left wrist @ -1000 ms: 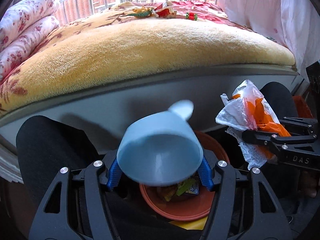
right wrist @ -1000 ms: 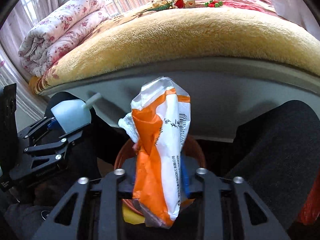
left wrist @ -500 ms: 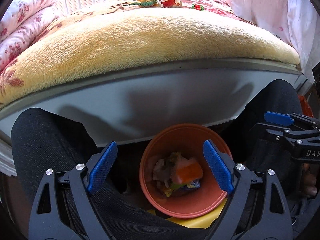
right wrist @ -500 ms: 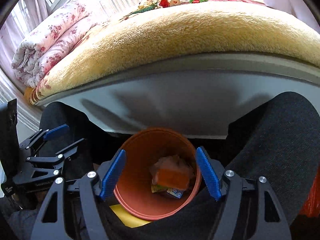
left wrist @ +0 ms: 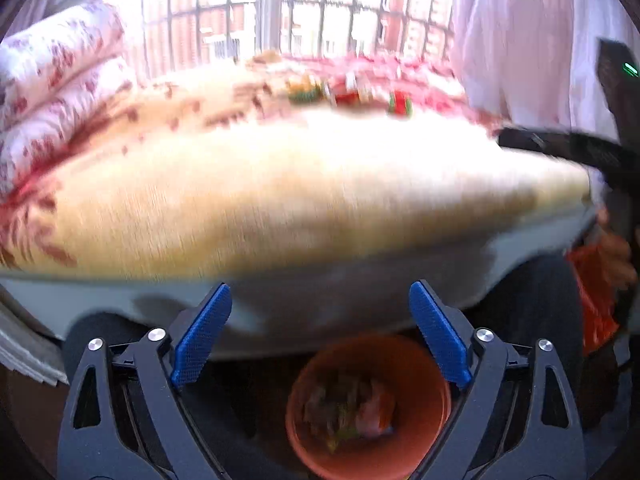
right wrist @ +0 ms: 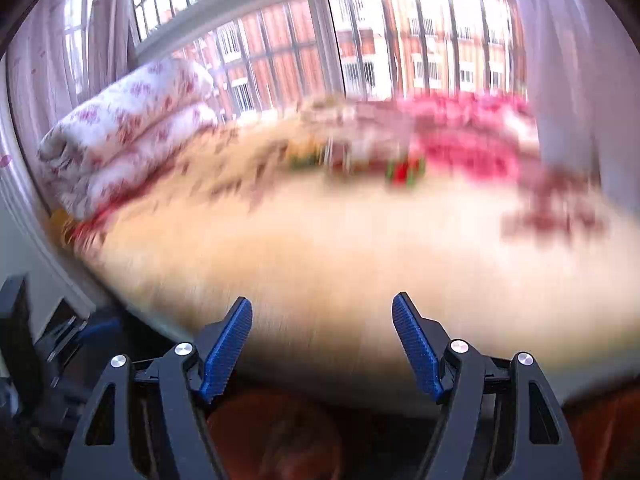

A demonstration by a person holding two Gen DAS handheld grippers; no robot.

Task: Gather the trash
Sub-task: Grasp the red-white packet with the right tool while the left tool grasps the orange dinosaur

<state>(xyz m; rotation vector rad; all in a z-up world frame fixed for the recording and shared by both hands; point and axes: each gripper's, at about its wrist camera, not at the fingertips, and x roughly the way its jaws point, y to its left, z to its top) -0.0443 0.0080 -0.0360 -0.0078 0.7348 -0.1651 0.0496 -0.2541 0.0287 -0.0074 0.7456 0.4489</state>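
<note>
Left gripper (left wrist: pixel 320 334): wide apart, holding nothing.
Right gripper (right wrist: pixel 322 346): wide apart, holding nothing.
Bin (left wrist: pixel 434 394): below, trash inside.
Bed (left wrist: pixel 300 192): ahead, blurred litter (left wrist: pixel 400 104) at far side.

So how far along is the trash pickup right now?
Done: the orange bin holds dropped trash. In hand: nothing; the left gripper and right gripper are both open and empty, facing the bed. Left: small colourful items, blurred, on the far side of the bed.
</note>
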